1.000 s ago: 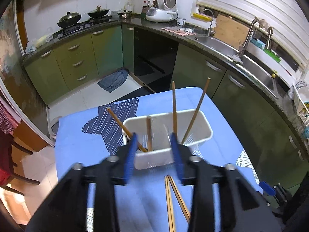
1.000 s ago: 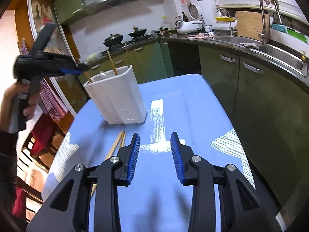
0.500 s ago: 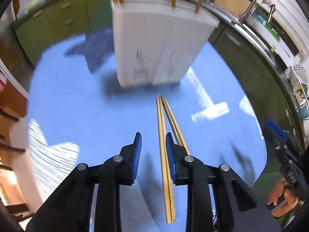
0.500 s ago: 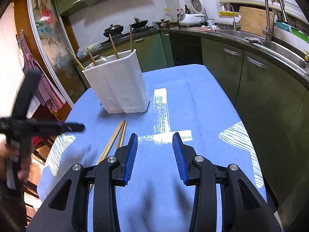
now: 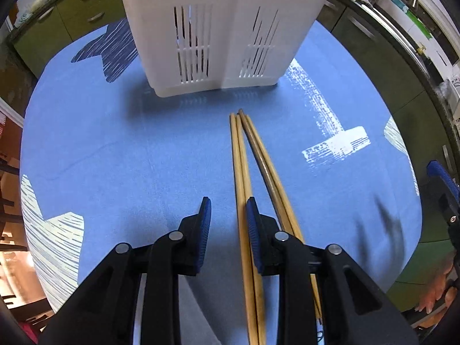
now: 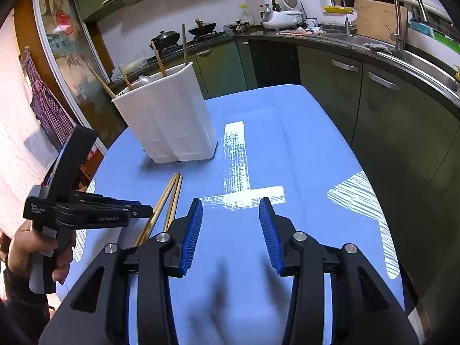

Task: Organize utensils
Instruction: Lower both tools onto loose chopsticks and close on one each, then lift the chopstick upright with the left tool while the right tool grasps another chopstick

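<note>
Several wooden chopsticks (image 5: 244, 166) lie side by side on the blue tablecloth in front of a white slotted utensil holder (image 5: 224, 28). My left gripper (image 5: 228, 215) is open and low over the cloth, its jaws astride the leftmost chopsticks, the rest under its right finger. In the right wrist view the holder (image 6: 169, 120) stands upright with several chopsticks in it, the loose chopsticks (image 6: 169, 198) lie before it, and the left gripper (image 6: 143, 211) reaches them from the left. My right gripper (image 6: 230, 230) is open and empty above the cloth.
The round table's blue cloth (image 6: 273, 143) has white and dark prints. Green kitchen cabinets (image 6: 373, 100), a sink and a stove counter ring the table at the back and right. A chequered cloth (image 6: 49, 109) hangs at the left.
My left gripper has dropped from above the holder down to the loose chopsticks on the cloth and narrowed its opening. The right gripper has stayed nearly in place.
</note>
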The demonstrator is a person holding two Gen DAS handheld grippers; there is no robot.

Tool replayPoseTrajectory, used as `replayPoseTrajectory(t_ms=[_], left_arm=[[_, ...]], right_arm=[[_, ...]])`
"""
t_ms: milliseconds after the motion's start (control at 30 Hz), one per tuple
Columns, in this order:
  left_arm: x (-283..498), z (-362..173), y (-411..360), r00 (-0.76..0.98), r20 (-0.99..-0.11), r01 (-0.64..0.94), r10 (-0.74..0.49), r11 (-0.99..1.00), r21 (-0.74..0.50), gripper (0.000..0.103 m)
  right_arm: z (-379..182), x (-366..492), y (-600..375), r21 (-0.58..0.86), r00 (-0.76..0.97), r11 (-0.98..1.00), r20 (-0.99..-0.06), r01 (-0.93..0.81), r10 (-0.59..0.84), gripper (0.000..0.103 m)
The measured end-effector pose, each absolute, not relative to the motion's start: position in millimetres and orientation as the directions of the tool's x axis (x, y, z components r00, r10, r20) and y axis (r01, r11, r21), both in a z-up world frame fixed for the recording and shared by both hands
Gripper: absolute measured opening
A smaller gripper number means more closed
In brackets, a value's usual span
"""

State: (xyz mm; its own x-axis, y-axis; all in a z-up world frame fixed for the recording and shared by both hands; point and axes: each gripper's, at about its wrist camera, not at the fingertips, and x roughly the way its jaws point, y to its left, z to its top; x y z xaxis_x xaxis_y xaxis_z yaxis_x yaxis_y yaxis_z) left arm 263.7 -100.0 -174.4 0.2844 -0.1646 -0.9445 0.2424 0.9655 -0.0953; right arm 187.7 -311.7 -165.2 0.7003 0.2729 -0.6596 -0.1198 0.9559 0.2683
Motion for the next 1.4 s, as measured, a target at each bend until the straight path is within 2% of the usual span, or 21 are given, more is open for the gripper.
replayPoseTrajectory(t_ms=[367,433,467,567,800,933,1033,1100,1167,1400], left_arm=[[271,-185,-125,0.290,-0.951,0.254,-0.105,0.967,-0.030,0.024],[271,-186,-127,0.297,-0.952,0.249,-0.078,0.968,-0.002,0.016],[270,-184,-127,0.301,-0.951,0.245,-0.069,0.969,0.008,0.010],[267,-184,-117,0.298,-0.951,0.230,-0.084,0.973,-0.013,0.007],[248,-178,-81,0.381,-0.922,0.137,-0.075,0.990,-0.024,0.006],[234,-175,-67,0.418,-0.904,0.118,-0.084,0.992,-0.038,0.006],[231,-169,-56,0.436,-0.895,0.118,-0.093,0.992,-0.046,0.006],[229,-165,-49,0.446,-0.890,0.121,-0.099,0.991,-0.050,0.006],[227,-161,-44,0.458,-0.883,0.125,-0.102,0.991,-0.049,0.006],[218,-145,-37,0.498,-0.859,0.127,-0.119,0.990,-0.063,0.006]], right_arm=[[-181,197,-313,0.290,0.672,0.950,-0.682,-0.113,0.288,0.042],[-180,198,-312,0.287,0.671,0.951,-0.684,-0.114,0.287,0.042],[-180,198,-312,0.285,0.670,0.952,-0.685,-0.114,0.285,0.042],[-180,200,-308,0.265,0.658,0.957,-0.700,-0.121,0.277,0.047],[-186,217,-272,0.221,0.580,0.955,-0.759,-0.200,0.297,0.048],[-196,233,-235,0.207,0.513,0.938,-0.794,-0.276,0.326,0.033],[-203,243,-217,0.183,0.492,0.939,-0.813,-0.292,0.311,0.027],[-208,252,-209,0.175,0.481,0.942,-0.824,-0.285,0.299,0.027],[-213,259,-202,0.159,0.471,0.947,-0.837,-0.279,0.279,0.022],[-224,274,-188,0.128,0.448,0.952,-0.859,-0.279,0.247,0.021]])
